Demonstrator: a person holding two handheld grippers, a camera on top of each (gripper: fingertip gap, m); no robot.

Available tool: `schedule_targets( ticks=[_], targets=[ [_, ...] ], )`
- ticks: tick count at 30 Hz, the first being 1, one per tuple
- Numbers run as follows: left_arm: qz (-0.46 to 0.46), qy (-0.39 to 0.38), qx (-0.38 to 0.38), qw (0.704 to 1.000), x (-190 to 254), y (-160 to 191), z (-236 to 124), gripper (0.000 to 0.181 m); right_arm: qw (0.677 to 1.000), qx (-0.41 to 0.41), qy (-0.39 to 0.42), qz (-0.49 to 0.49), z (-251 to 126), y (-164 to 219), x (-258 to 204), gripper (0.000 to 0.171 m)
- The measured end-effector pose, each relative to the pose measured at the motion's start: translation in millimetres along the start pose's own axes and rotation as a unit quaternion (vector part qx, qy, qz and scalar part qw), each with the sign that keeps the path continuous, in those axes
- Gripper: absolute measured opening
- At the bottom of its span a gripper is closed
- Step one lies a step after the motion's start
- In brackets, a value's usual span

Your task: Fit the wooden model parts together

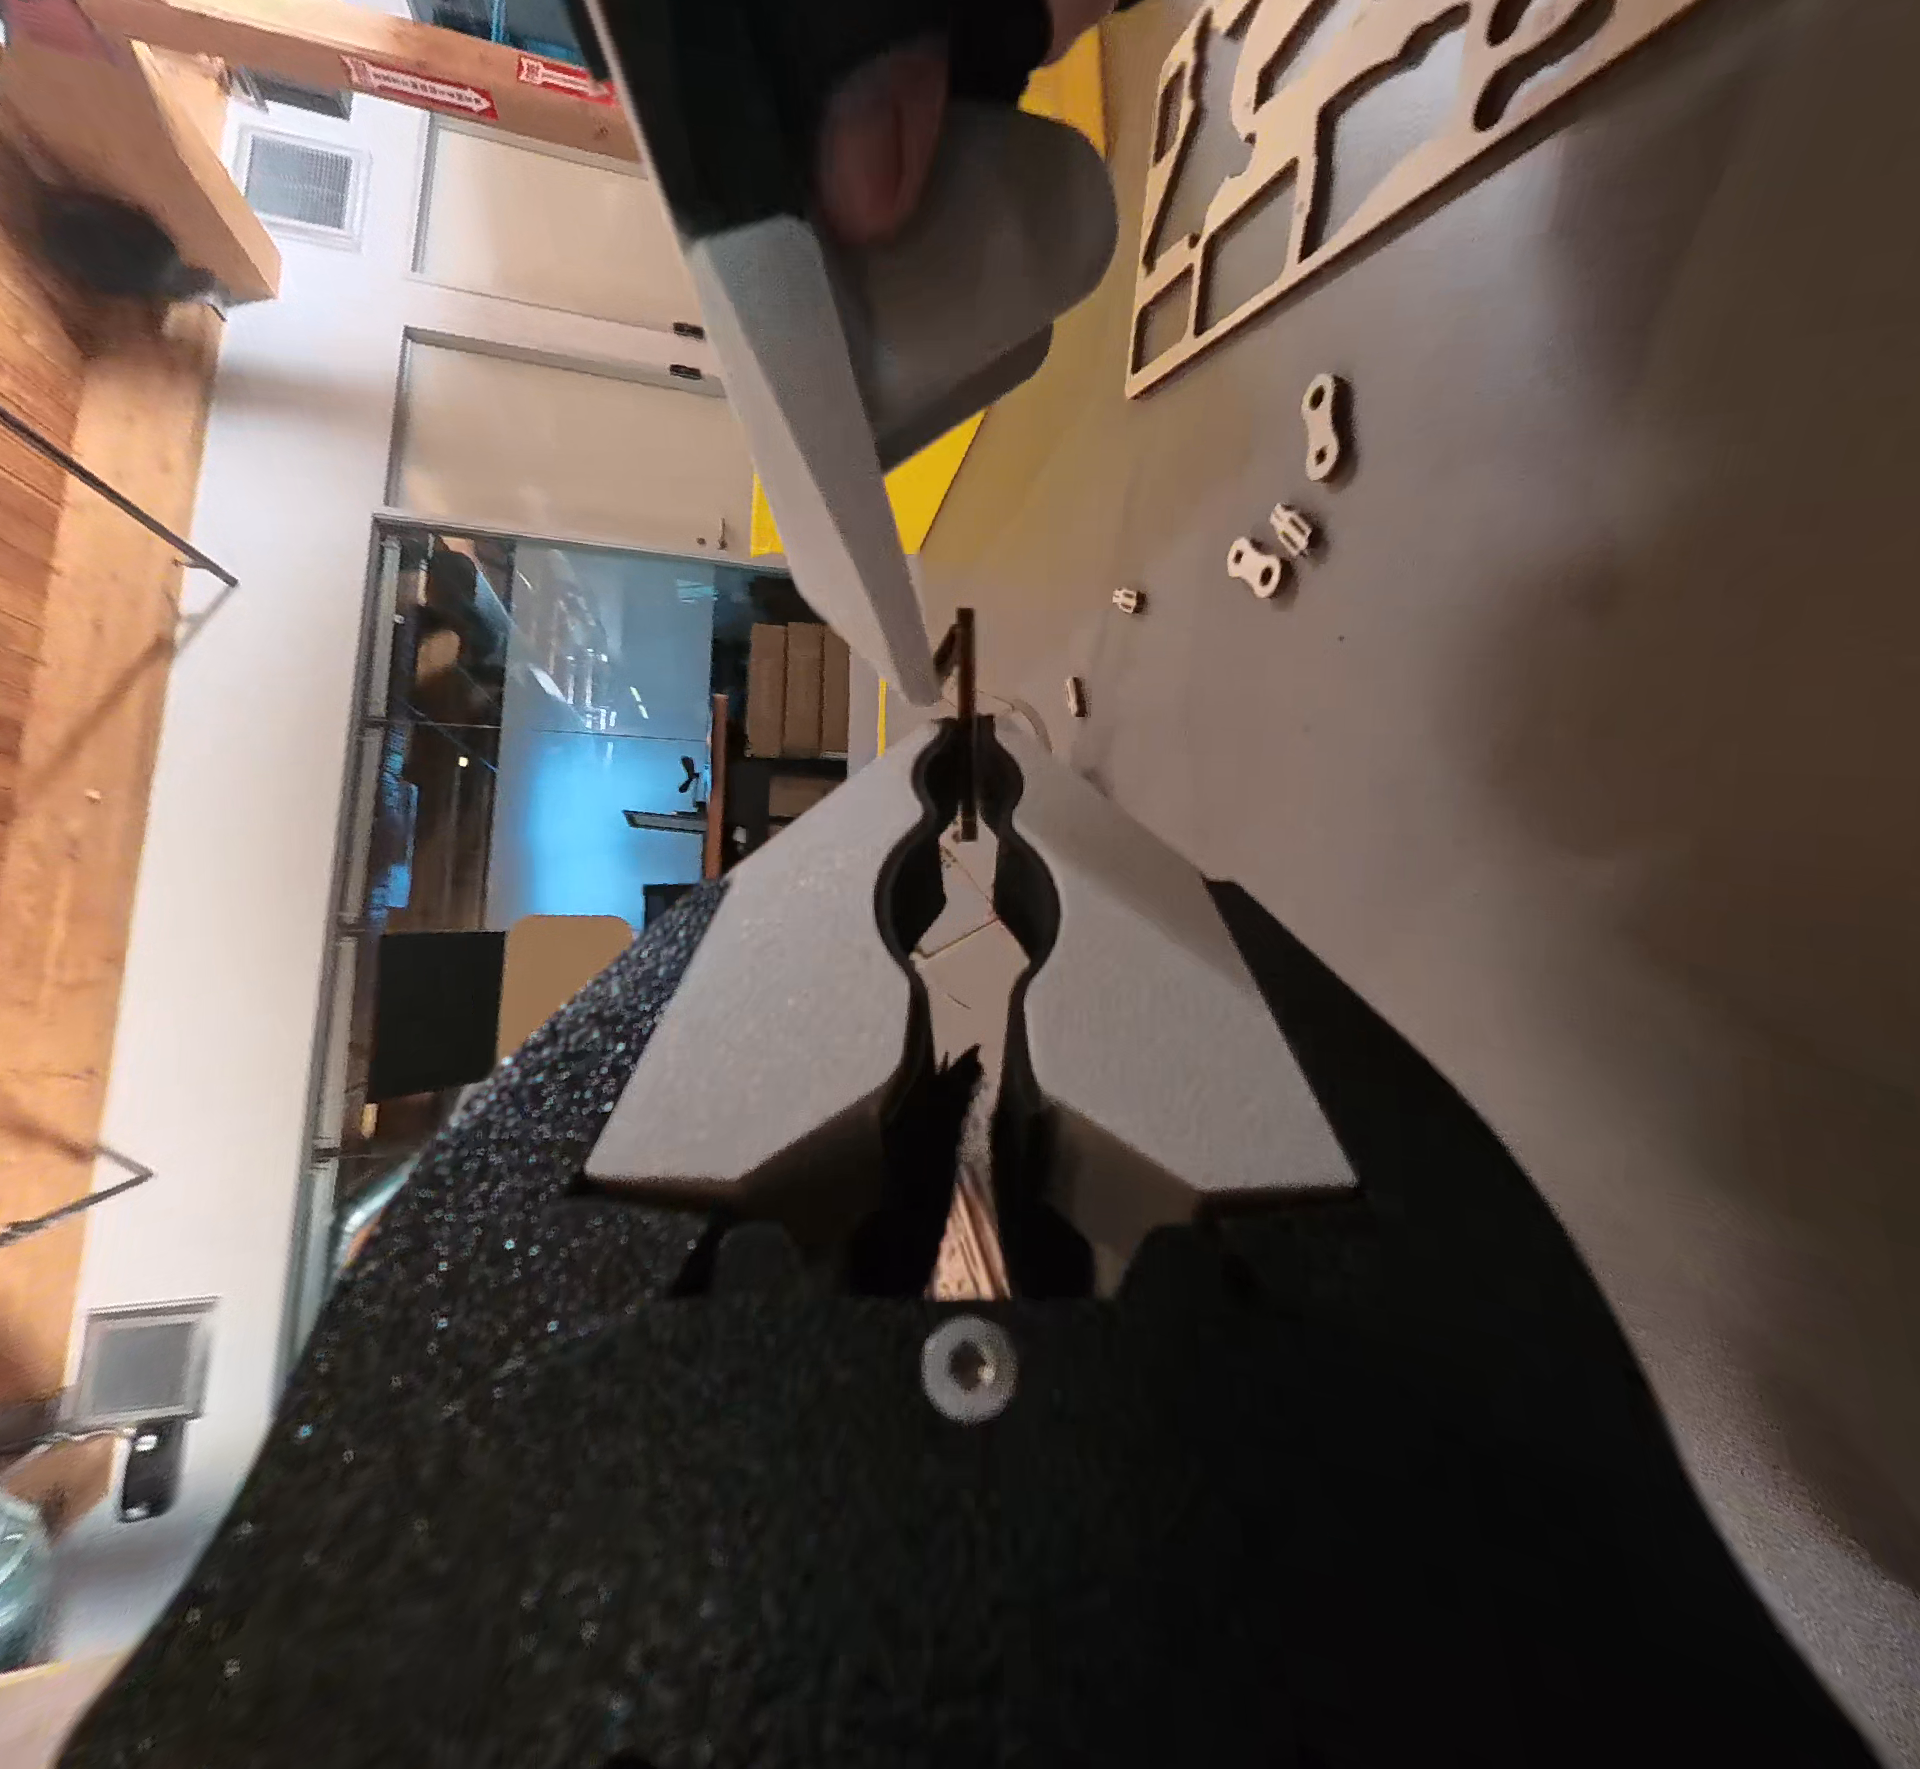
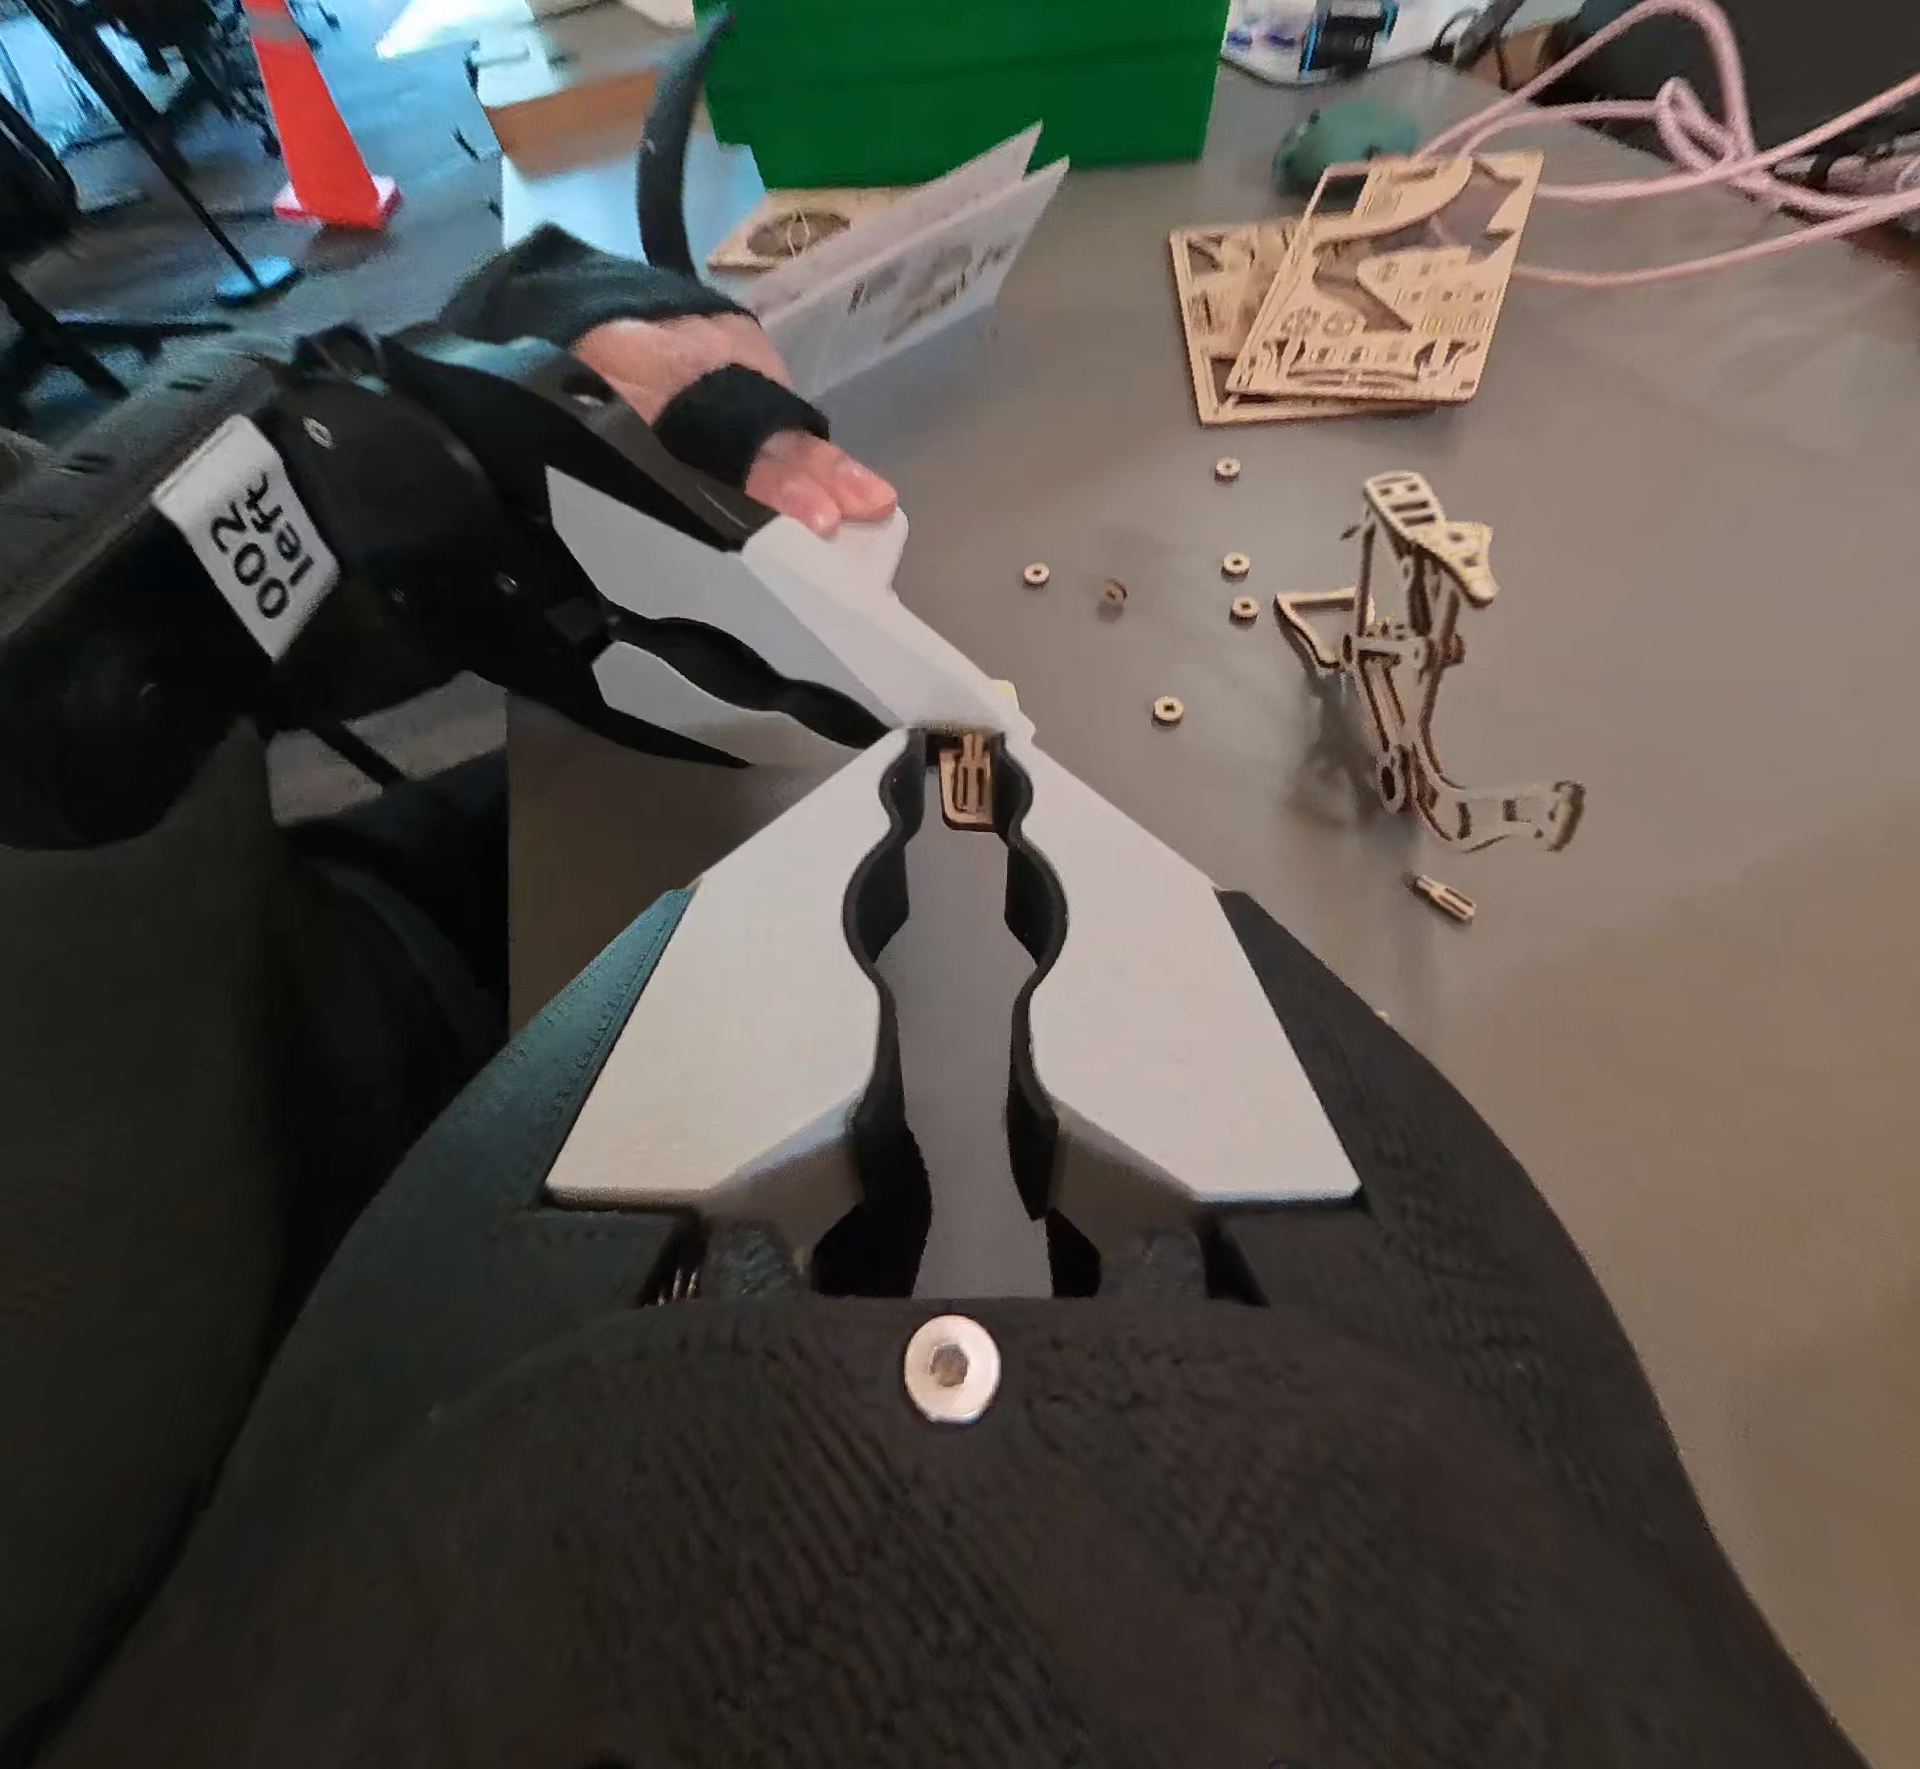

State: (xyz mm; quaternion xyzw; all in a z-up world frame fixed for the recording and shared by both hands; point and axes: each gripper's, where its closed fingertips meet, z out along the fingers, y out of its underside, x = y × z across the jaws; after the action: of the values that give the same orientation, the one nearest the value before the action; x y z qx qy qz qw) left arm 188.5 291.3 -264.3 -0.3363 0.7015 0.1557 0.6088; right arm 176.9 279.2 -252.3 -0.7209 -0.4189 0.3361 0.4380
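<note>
The right gripper (image 2: 968, 763) pinches a small slotted wooden piece (image 2: 966, 789) at its tips above the grey table (image 2: 1558, 1044), where the left gripper (image 1: 961, 732) clamps a thin part (image 1: 966, 680) seen edge-on, its shape indiscernible.

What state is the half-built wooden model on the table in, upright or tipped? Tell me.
Upright. In the right wrist view the wooden model stands on its legs on the grey table, apart from both grippers.
</note>
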Motion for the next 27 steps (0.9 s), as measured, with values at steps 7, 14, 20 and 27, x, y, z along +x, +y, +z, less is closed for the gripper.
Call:
schedule_targets(
  ticks=[7,14,20,27],
  targets=[
    [0.024,-0.008,-0.006,1.000,1.6,0.4,0.3,0.000,1.000,0.005,0.006,-0.005,-1.6,2.3,1.7,0.003],
    [0.011,0.003,-0.017,1.000,6.0,6.5,1.6,0.000,0.984,0.150,-0.006,0.093,-25.1,-22.9,20.0,0.003],
    [-0.030,0.013,-0.053,0.998,7.3,21.5,6.2,0.000,0.993,-0.046,0.096,0.042,-23.2,29.1,59.3,0.003],
    [-0.057,0.007,-0.057,0.997,6.7,24.4,7.4,0.000,0.968,-0.215,0.127,-0.039,-9.7,70.0,68.3,0.027]
  ],
)
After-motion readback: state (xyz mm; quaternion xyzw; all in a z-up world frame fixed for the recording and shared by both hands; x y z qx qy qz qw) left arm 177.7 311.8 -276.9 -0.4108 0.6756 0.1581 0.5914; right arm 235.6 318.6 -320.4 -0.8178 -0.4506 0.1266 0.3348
